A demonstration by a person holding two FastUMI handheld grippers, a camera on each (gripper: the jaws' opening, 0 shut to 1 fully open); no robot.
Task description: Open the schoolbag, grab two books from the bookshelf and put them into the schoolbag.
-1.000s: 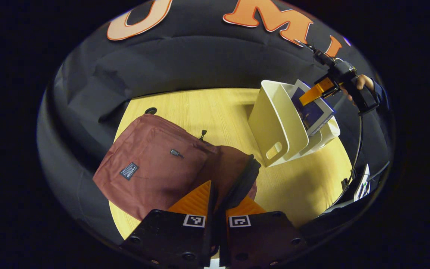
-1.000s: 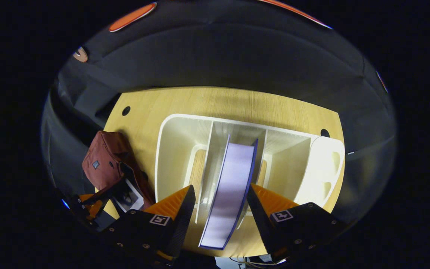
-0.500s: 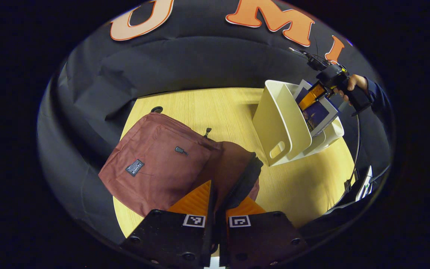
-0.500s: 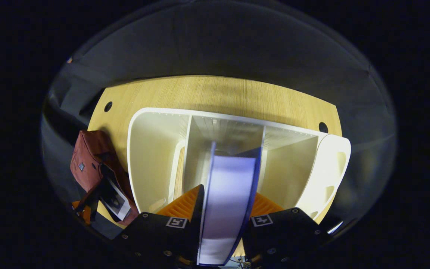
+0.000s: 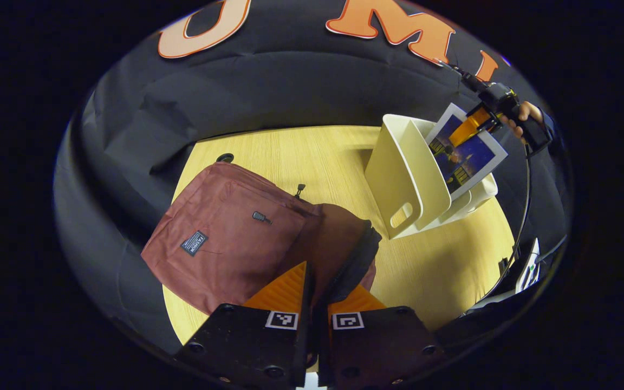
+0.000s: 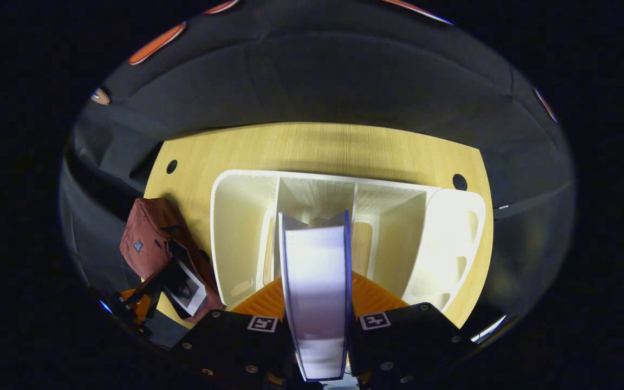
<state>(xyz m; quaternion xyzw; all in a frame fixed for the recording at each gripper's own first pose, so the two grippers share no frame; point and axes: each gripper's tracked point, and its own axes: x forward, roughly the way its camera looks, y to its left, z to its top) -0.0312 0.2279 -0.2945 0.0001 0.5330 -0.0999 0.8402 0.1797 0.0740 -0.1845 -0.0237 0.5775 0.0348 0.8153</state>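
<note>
Two-gripper book transfer, retrieval stage. The right gripper [image 6: 317,319] has its jaws clamped on the book [image 6: 317,287], 1 finger against each cover, page edges facing the camera. In the left gripper view this book [image 5: 466,149] stands partly lifted out of the cream bookshelf [image 5: 409,179], its dark illustrated cover with a white border in sight, and the right gripper [image 5: 480,116] grips its upper edge with a hand [image 5: 526,116] behind it. In the right gripper view the bookshelf [image 6: 236,227] shows 3 compartments; the book rises from the middle 1, and no other book can be made out in the rack.

The maroon schoolbag [image 5: 225,238] lies on the wooden worktop [image 5: 442,271], left of the bookshelf and near it. The left gripper [image 5: 312,295] has its jaws nearly together, pinching the dark edge of the bag's opening. In the right gripper view the schoolbag [image 6: 149,238] gapes, and a light-bordered flat item, probably a book already stowed, shows in its mouth.

Step in hand, as judged: extraction of what appears to be book 2 of 2. The next move calls for lifting the book clear of the dividers, carrying it across to the bag, and tilting it to enter the held-open mouth edge first.

Writing: a small dark label [image 5: 194,242] is sewn on the bag's front; its text is too small to read.
</note>
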